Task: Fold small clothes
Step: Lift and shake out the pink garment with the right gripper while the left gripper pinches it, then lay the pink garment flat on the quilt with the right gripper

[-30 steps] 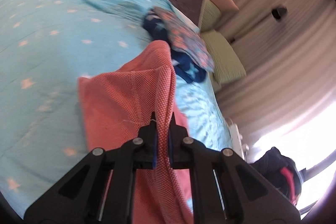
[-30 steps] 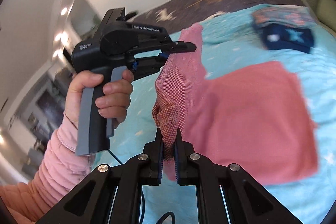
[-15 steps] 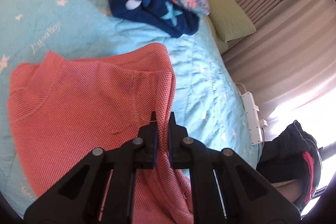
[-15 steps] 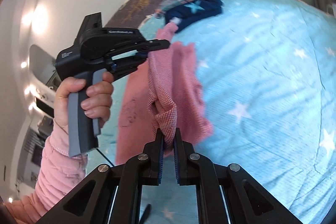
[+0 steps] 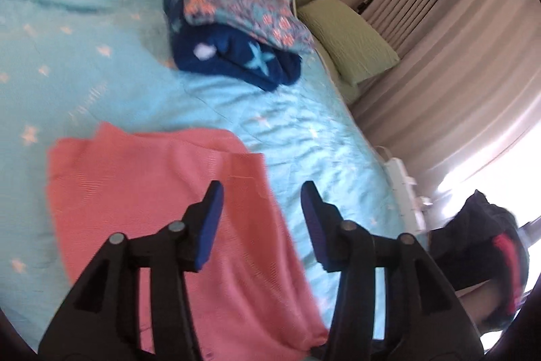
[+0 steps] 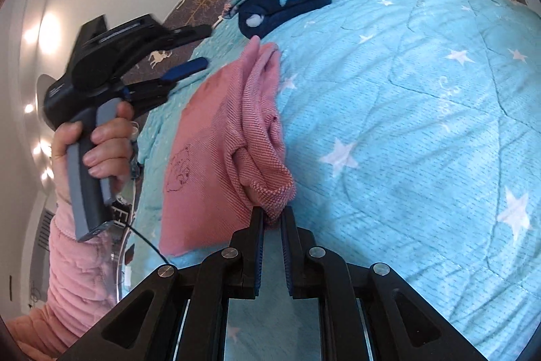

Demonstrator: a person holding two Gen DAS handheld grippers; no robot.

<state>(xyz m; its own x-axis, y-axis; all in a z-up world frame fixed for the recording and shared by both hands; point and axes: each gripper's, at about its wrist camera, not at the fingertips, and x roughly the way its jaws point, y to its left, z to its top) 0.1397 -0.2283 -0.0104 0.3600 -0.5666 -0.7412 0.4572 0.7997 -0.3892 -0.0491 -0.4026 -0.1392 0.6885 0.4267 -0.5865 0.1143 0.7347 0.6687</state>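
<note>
Left wrist view: the left gripper (image 5: 260, 202) is shown with its jaws just opened and nothing between them; the pink garment (image 5: 162, 192) has been released and lies flat on the turquoise star-print quilt (image 5: 84, 73). Two folded garments (image 5: 233, 39) are stacked farther up the bed. No legible writing is seen.

Right wrist view: the right gripper (image 6: 272, 219) is seen clenched on a bunched corner of the pink garment, its jaws barely eased apart. The step is judged best completed if this corner is lowered level with the released edge before it is let go, so that no ridge is left along the fold. A faint outline drawing is printed on the garment; small white lettering on the left gripper's body cannot be read.
</note>
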